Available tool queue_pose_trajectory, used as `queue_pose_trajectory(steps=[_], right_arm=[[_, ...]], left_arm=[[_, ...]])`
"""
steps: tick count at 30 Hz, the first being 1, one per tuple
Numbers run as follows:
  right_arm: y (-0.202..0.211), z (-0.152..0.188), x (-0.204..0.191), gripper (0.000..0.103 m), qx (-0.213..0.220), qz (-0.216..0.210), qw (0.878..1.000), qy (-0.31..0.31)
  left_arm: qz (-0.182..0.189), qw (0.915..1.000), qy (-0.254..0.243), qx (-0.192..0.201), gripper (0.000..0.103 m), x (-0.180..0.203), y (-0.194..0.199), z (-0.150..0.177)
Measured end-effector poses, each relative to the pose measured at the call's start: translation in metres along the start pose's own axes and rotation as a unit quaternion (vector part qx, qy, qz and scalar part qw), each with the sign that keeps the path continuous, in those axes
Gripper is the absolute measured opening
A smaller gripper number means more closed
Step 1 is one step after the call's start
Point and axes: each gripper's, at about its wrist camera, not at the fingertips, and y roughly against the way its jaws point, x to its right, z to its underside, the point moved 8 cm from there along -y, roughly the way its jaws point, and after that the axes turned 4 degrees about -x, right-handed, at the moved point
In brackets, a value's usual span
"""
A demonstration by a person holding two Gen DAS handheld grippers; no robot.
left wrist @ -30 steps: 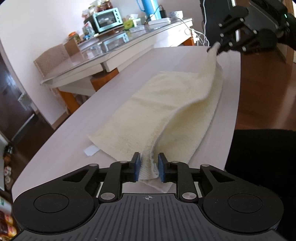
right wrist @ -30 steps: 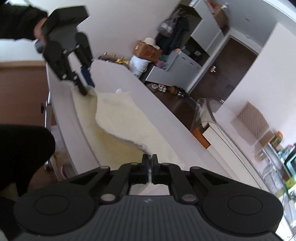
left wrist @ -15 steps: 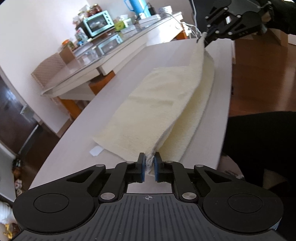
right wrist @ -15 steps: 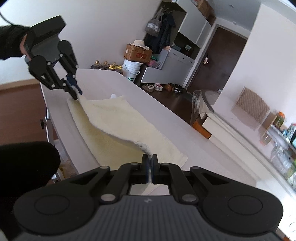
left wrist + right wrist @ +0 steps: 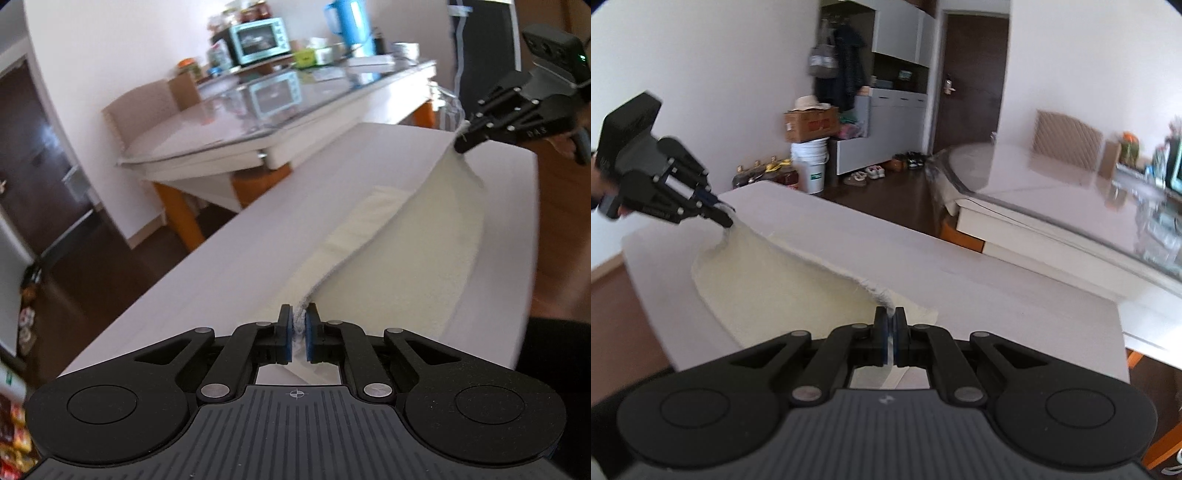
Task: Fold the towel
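One long edge of the pale cream terry towel (image 5: 413, 258) is held raised over the white table (image 5: 236, 266), a corner clamped in each of the left tongs (image 5: 299, 325) and right tongs (image 5: 891, 325); the fold is judged midway, with laying down left.

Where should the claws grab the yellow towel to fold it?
By the two corners of one long edge, as now: the left claw and right claw each pinch a corner of the pale yellow terry towel, coming in from its ends. The edge hangs taut between them, so it should fold evenly.

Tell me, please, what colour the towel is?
Pale cream-yellow towel, plain; clearest in left wrist view.
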Motion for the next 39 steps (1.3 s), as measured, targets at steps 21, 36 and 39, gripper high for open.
queue_pose_trajectory(steps=[21, 36, 39], right_arm=[[-0.080, 0.006, 0.046, 0.025, -0.053, 0.017, 0.995, -0.086], [-0.031, 0.044, -0.034, 0.030, -0.035, -0.006, 0.998, -0.045], [-0.031, 0.051, -0.037, 0.030, -0.041, 0.003, 0.998, -0.038]], left_arm=[[-0.032, 0.9978, 0.045, -0.037, 0.039, -0.038, -0.060, 0.019], [-0.036, 0.9978, 0.055, 0.011, 0.049, 0.002, -0.015, 0.042], [-0.036, 0.9981, 0.050, 0.001, 0.049, 0.014, -0.021, 0.049]])
